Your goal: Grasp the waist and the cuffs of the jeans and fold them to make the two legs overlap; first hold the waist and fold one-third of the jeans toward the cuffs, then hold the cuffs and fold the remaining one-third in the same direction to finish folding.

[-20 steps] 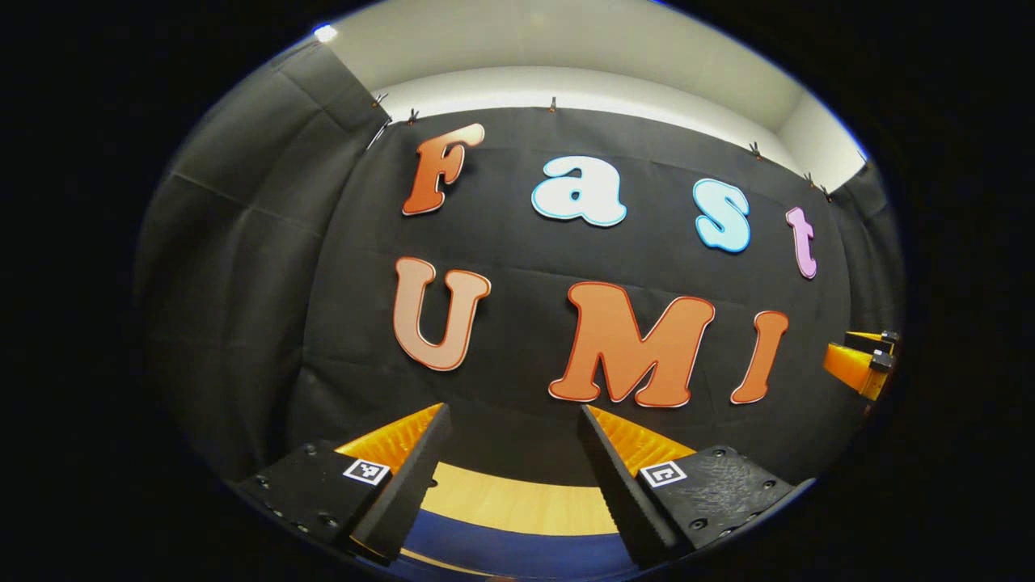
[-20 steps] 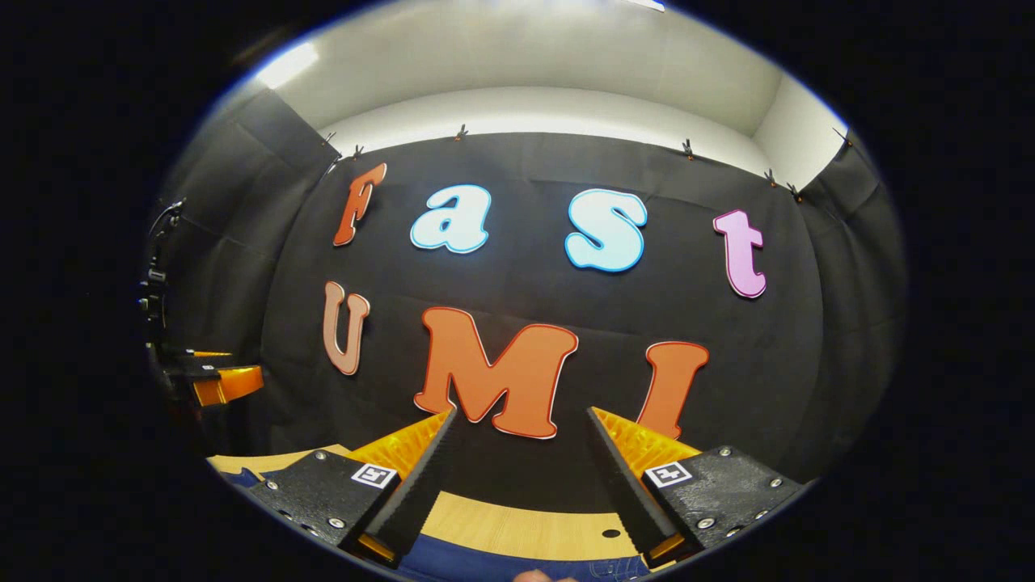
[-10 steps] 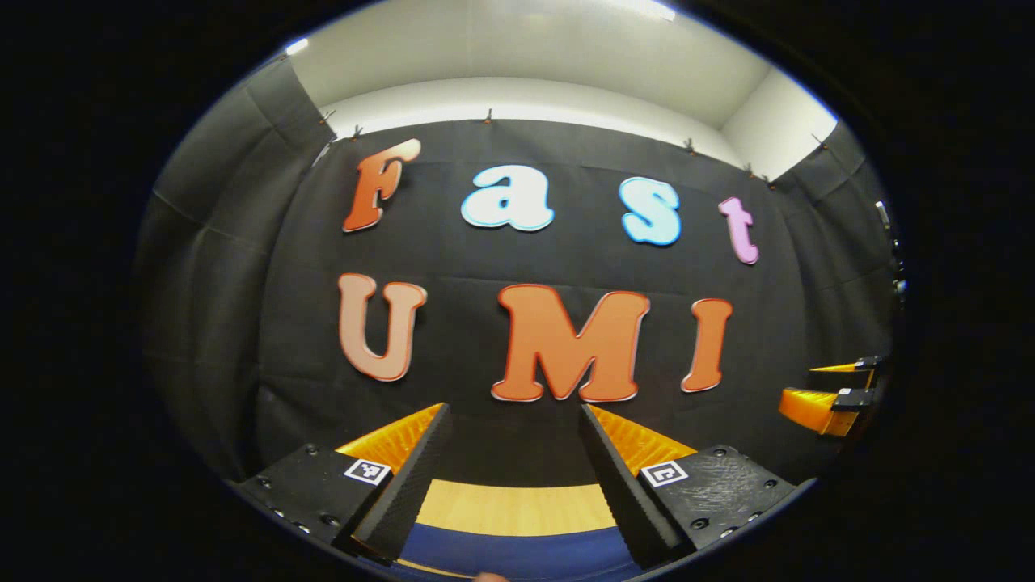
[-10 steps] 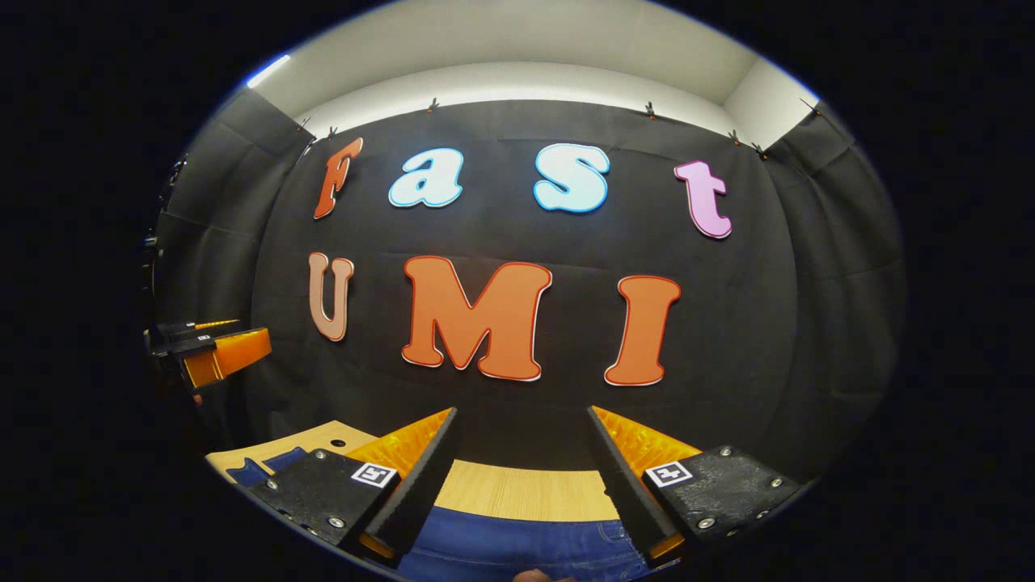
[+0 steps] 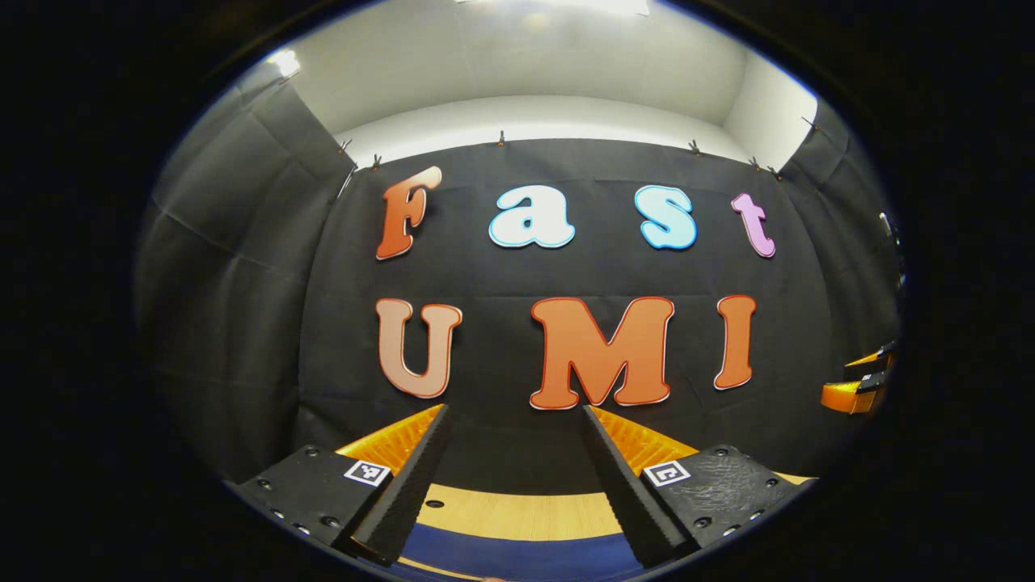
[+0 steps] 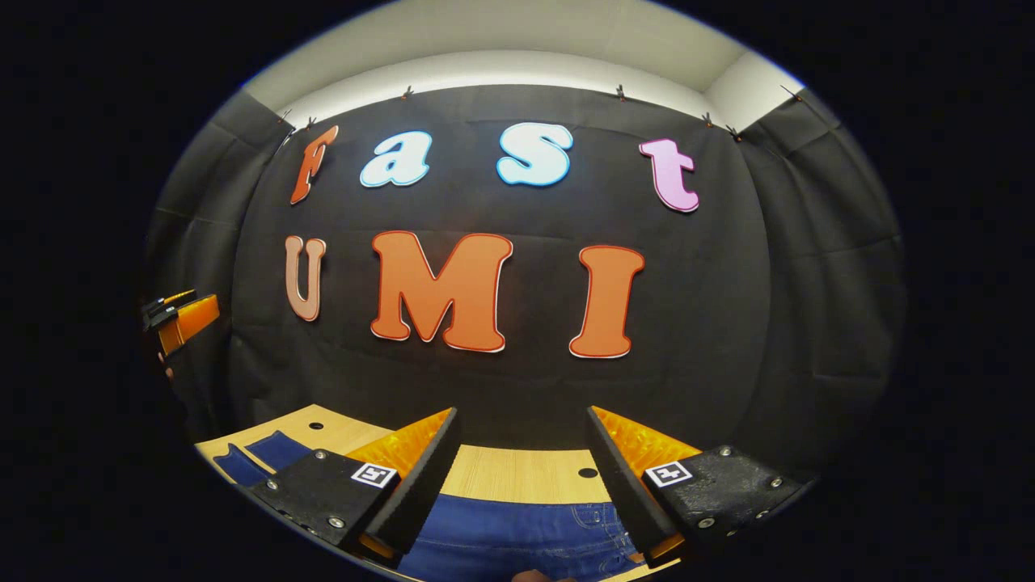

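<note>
Left gripper view: left gripper (image 5: 513,477) at bottom centre, fingers spread wide, nothing between them, black pads and orange ribbed backs facing forward. Through the gap, a strip of blue jeans (image 5: 517,556) at the very bottom edge, lying on the light wooden table (image 5: 517,513), with bare wood beyond the denim up to the black cloth wall (image 5: 242,323). Right gripper's orange fingers (image 5: 849,396) at the far right edge, raised above table level.

Right gripper view: right gripper (image 6: 521,477) at bottom centre, fingers spread apart, holding nothing. Jeans (image 6: 517,541) lie flat on the table (image 6: 525,481) below and between the fingers; stitching and a pocket seam visible at lower right. More denim (image 6: 259,457) at lower left of the frame. Left gripper (image 6: 182,319) at the far left edge, held above the table; cannot tell its opening from here.
</note>
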A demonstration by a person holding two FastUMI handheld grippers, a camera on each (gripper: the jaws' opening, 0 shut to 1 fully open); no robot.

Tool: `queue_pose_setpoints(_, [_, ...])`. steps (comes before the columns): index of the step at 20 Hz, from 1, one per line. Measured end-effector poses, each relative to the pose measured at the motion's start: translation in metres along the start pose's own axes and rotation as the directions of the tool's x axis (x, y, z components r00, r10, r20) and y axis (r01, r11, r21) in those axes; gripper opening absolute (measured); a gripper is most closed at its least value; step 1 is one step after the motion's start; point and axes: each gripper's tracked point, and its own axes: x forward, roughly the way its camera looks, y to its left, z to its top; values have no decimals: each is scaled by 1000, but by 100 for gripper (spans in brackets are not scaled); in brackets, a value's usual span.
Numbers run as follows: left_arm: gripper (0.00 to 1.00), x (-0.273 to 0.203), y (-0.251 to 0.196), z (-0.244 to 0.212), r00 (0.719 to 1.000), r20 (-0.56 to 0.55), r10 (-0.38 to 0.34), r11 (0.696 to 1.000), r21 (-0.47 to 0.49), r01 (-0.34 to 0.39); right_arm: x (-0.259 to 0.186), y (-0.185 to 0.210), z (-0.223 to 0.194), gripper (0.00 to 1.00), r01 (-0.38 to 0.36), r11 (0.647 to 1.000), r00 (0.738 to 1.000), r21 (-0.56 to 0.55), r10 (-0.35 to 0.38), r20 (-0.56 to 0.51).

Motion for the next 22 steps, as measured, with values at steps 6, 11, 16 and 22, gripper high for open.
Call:
queue_pose_setpoints(6, [97, -20, 45, -59, 980, -156, 125, 990, 83, -113, 17, -21, -34, 96, -11, 999, 998, 46, 14, -60])
queue_pose_setpoints(11, [97, -45, 89, -114, 918, -306, 253, 967, 95, -235, 33, -25, -66, 96, -34, 996, 990, 83, 45, -135])
queue_pose_setpoints(16, [98, -69, 138, -182, 824, -494, 277, 947, -5, -322, 39, -31, -96, 96, 10, 998, 976, 68, 5, -219])
queue_pose_setpoints(22, [97, -105, 217, -268, 659, -704, 265, 867, -125, -483, 39, -29, -136, 97, 98, 989, 926, 111, -50, -375])
